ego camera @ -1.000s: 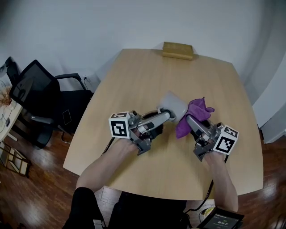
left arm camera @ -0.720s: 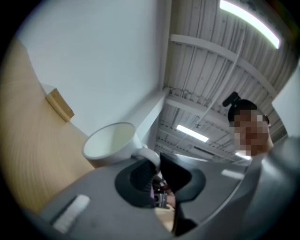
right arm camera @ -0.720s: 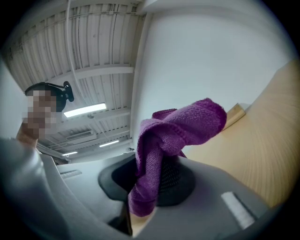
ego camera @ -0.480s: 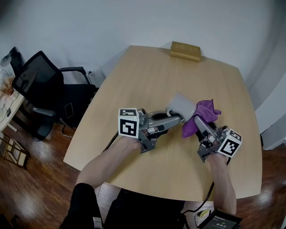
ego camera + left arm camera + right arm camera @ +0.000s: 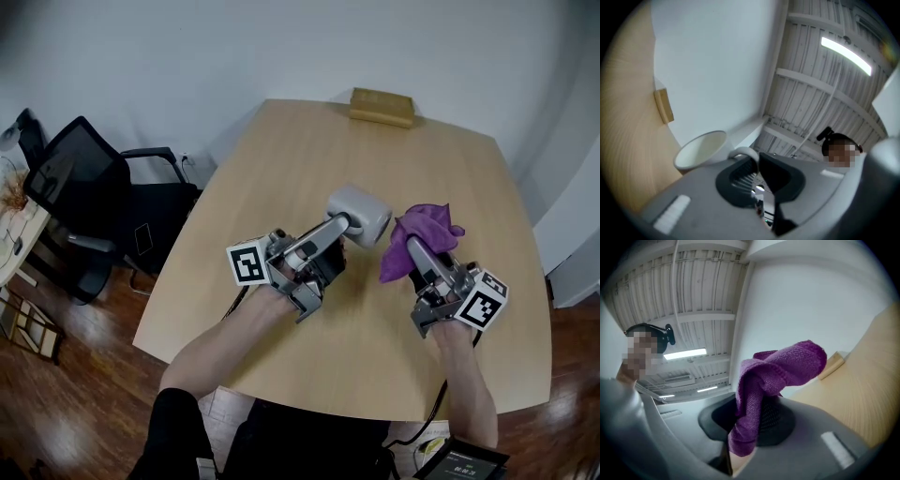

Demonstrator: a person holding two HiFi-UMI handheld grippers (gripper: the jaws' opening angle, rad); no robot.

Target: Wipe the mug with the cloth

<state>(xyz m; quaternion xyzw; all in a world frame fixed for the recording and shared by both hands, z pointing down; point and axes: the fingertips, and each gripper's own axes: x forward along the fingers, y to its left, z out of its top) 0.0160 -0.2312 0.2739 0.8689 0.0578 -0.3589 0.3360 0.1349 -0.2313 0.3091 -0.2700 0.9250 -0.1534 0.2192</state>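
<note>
A white mug point(image 5: 361, 214) hangs in the air above the wooden table point(image 5: 281, 159), tipped on its side. My left gripper point(image 5: 339, 224) is shut on its handle point(image 5: 743, 153); the jaws have just been closing on that handle. In the left gripper view the mug's open mouth point(image 5: 701, 149) faces up and left, beyond the left gripper point(image 5: 757, 165). My right gripper point(image 5: 412, 247) is shut on a purple cloth point(image 5: 422, 232), which bunches up above its jaws. The cloth point(image 5: 778, 373) rises out of the right gripper point(image 5: 757, 420) and sits just right of the mug, with a small gap between them.
A tan wooden block point(image 5: 382, 106) lies at the table's far edge. A black office chair point(image 5: 89, 202) stands on the wood floor to the left of the table. White walls close in behind and to the right.
The left gripper has tipped upward and lifted the mug up and left, off the cloth it was touching. The right gripper and cloth have stayed nearly in place.
</note>
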